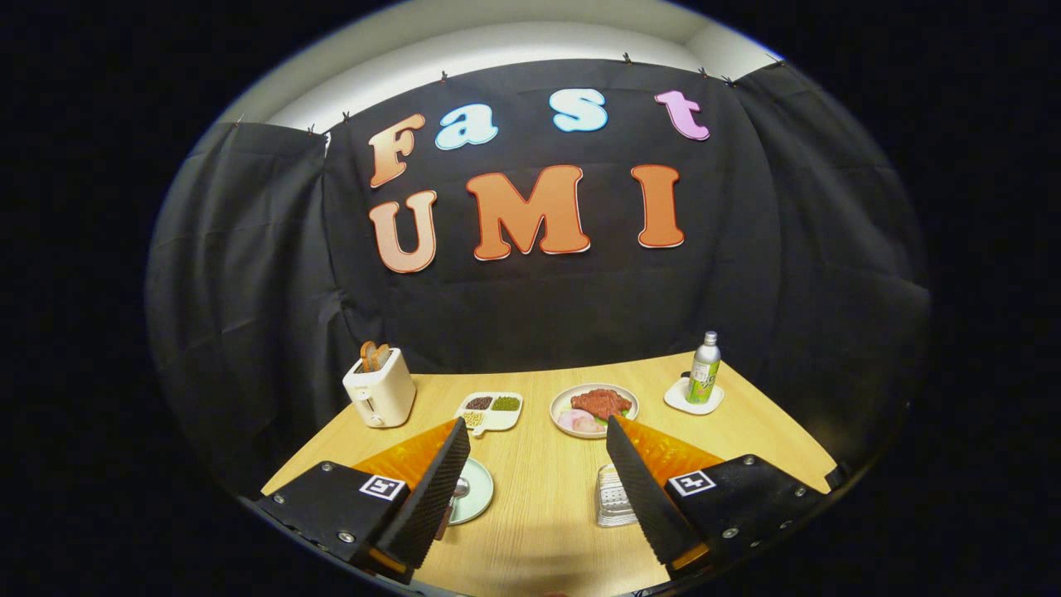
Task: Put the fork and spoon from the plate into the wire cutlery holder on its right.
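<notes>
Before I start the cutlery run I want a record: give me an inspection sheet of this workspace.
Surface: wooden table, bare between the fingers.
Job's things: pale plate by the left finger, cutlery on it mostly hidden; wire cutlery holder by the right finger.
Clutter: toaster, sectioned dish, food plate, bottle on a coaster.
Grippers: gripper open, holding nothing.
Cables: nothing seen.
Surroundings: black cloth wall.
</notes>
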